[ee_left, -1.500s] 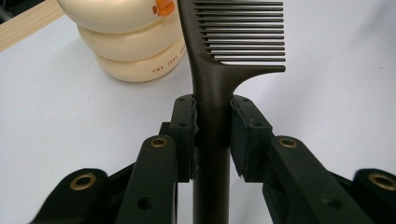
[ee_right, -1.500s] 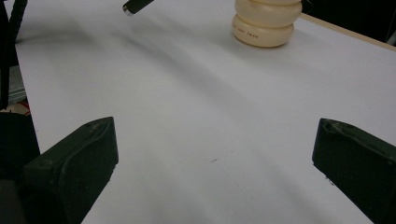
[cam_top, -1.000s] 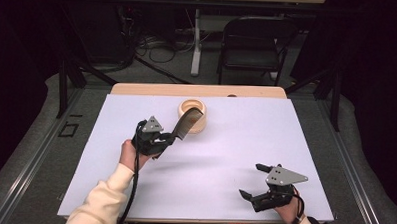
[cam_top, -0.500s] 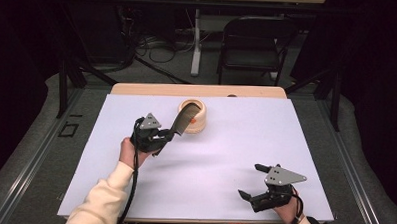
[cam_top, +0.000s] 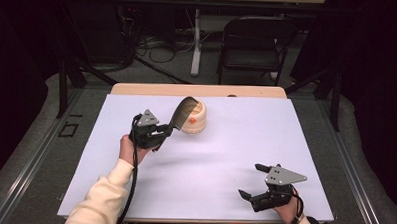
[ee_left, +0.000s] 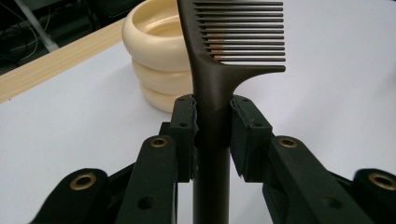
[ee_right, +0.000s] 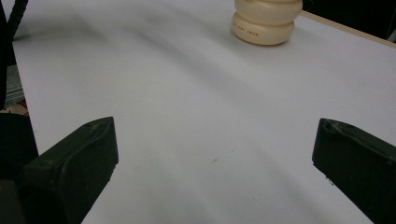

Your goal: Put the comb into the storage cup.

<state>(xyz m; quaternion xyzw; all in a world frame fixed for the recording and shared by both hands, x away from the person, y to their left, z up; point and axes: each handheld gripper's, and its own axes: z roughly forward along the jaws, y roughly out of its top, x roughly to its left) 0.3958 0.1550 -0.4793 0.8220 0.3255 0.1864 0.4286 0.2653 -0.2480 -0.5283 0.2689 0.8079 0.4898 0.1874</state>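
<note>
Left gripper (cam_top: 158, 133) fingers clamping comb (cam_top: 182, 111) handle, now raising it upright beside cream container (cam_top: 196, 117), upper centre; likely inserting next. Right gripper (cam_top: 256, 186) idling wide, lower right tabletop (cam_top: 235, 143).

A dark brown comb (ee_left: 219, 70) stands upright, teeth beside the cream ribbed bowl (cam_top: 195, 117).

1. Black folding chair (cam_top: 252, 41) parked on the floor behind the table.
2. Loose cables (cam_top: 159, 44) tangled on the floor back there, left of the chair.
3. Pale post (cam_top: 196, 42), probably a table leg, standing between them.
</note>
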